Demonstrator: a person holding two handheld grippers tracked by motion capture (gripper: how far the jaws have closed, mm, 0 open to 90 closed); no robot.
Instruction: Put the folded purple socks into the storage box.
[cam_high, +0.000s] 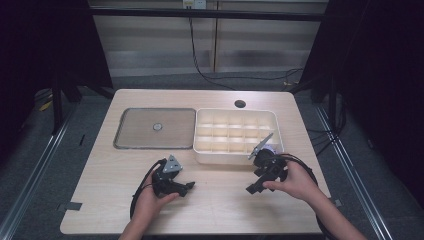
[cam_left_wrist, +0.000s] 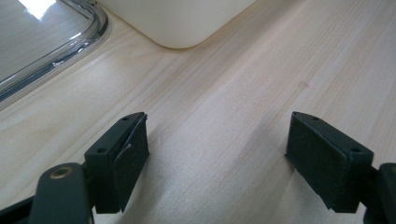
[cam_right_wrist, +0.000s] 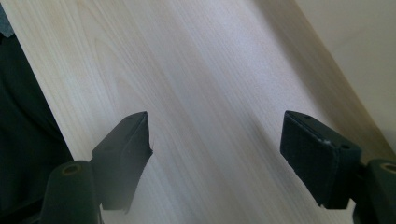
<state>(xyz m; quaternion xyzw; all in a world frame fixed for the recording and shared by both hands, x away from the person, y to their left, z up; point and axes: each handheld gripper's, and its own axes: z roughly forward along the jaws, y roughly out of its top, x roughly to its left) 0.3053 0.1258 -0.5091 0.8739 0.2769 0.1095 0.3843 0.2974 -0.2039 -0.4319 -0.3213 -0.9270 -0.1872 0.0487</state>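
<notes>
High view: a pale wooden table (cam_high: 210, 205) holds a flat metal tray (cam_high: 135, 142) toward its far left and a cream box with many small compartments (cam_high: 200, 150) just beside the tray on the right, both along the far half. A small round disc (cam_high: 158, 127) lies in the middle of the tray. The left gripper (cam_high: 191, 186) rests low near the front edge, left of centre, pointing right. The right gripper (cam_high: 248, 189) hovers by the front right corner of the box, pointing toward the front edge.

Left gripper view: both black jaws stand wide apart over bare wood, nothing between them. The box's rounded corner (cam_left_wrist: 180, 28) and the tray's raised rim (cam_left_wrist: 70, 51) sit ahead, well apart from the jaws.

Right gripper view: the jaws are spread wide, empty, above bare table. The box wall (cam_right_wrist: 355, 60) runs along the right side, and the table's edge falls away at the left.

Risk, as a judgement: the right gripper is close to the box's front wall, so a careless swing could knock or shift the box. The disc looks thin and flat, so jaws coming down on it could scrape the tray or slide the disc away rather than grasp it.
</notes>
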